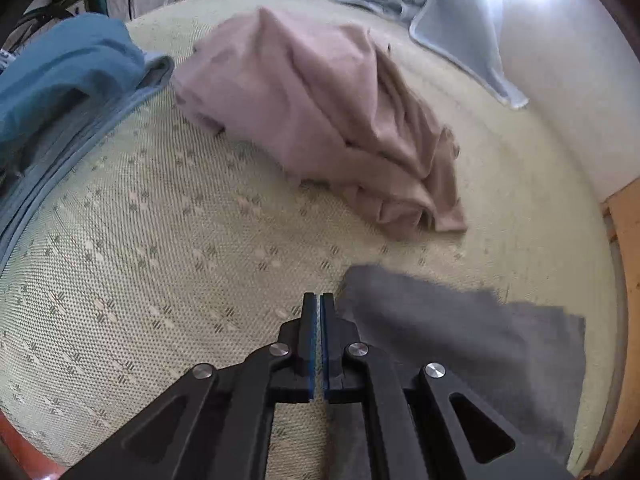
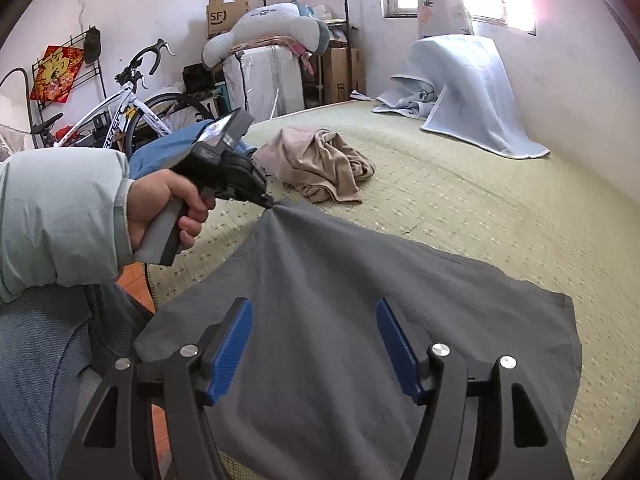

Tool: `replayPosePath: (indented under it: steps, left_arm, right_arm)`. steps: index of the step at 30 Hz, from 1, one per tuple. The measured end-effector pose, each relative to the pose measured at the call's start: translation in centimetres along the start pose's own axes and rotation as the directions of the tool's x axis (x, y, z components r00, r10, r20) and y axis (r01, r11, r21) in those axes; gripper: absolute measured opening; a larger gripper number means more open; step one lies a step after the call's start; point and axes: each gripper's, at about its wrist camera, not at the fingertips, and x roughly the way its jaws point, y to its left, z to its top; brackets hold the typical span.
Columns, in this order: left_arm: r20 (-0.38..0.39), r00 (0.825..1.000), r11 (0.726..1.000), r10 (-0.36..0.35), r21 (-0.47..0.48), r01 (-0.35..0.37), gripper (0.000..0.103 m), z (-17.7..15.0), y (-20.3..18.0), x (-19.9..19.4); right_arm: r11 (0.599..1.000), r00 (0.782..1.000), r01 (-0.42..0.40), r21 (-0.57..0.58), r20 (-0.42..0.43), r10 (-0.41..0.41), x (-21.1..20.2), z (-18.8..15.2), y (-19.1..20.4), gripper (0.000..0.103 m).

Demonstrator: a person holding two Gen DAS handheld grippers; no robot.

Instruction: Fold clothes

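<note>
A dark grey garment (image 2: 360, 320) lies spread on the green woven bed mat (image 2: 460, 208); part of it shows at the lower right of the left wrist view (image 1: 460, 328). My left gripper (image 1: 318, 300) is shut on a corner of the grey garment and lifts it into a peak; it also shows in the right wrist view (image 2: 272, 202), held by a hand. My right gripper (image 2: 314, 312) is open and empty, hovering over the garment's near part. A crumpled beige garment (image 1: 320, 112) lies further back on the mat, also in the right wrist view (image 2: 320, 164).
A blue garment (image 1: 68, 68) lies at the mat's left edge. A light blue blanket (image 2: 472, 88) is draped at the far right by the wall. A bicycle (image 2: 132, 108), boxes and a rack stand beyond the bed. A wooden bed edge (image 1: 628, 264) runs at right.
</note>
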Motion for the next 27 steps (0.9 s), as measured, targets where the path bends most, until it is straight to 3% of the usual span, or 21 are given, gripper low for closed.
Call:
replayPosePath:
  steps: [4, 6, 9, 20, 22, 23, 27]
  left_arm:
    - [-0.035, 0.998, 0.998, -0.054, -0.031, 0.053, 0.009, -0.7, 1.1, -0.3]
    - [-0.036, 0.997, 0.997, -0.067, -0.037, 0.066, 0.025, -1.3, 1.5, -1.1]
    - [-0.024, 0.994, 0.994, -0.103, -0.042, 0.102, 0.035, -2.5, 2.1, -2.8]
    - [-0.140, 0.969, 0.979, -0.203, -0.049, 0.197, 0.038, -14.5, 2.7, -8.4]
    - [-0.146, 0.965, 0.975, -0.218, -0.083, 0.207, 0.046, -16.5, 3.0, -9.0]
    - [-0.148, 0.963, 0.972, -0.226, -0.103, 0.212, 0.056, -17.4, 3.3, -9.2]
    - [-0.175, 0.945, 0.952, -0.276, -0.188, 0.243, 0.058, -20.5, 3.7, -9.3]
  right_arm:
    - [1.000, 1.000, 0.006, -0.003, -0.010, -0.006, 0.2, -0.2, 0.1, 0.071]
    - [1.000, 1.000, 0.009, 0.000, -0.013, -0.009, 0.2, -0.3, 0.0, 0.071]
    - [1.000, 1.000, 0.007, 0.008, -0.014, -0.007, 0.2, -0.4, -0.1, 0.071]
    - [1.000, 1.000, -0.008, -0.001, 0.015, 0.008, -0.1, 0.1, 0.4, 0.072]
    - [1.000, 0.999, -0.009, -0.022, 0.032, 0.010, -0.4, 0.3, 0.9, 0.072]
    - [0.999, 0.999, -0.009, -0.033, 0.040, 0.011, -0.6, 0.3, 1.2, 0.072]
    - [0.997, 0.998, -0.025, -0.073, 0.061, 0.030, -1.2, 0.3, 2.5, 0.072]
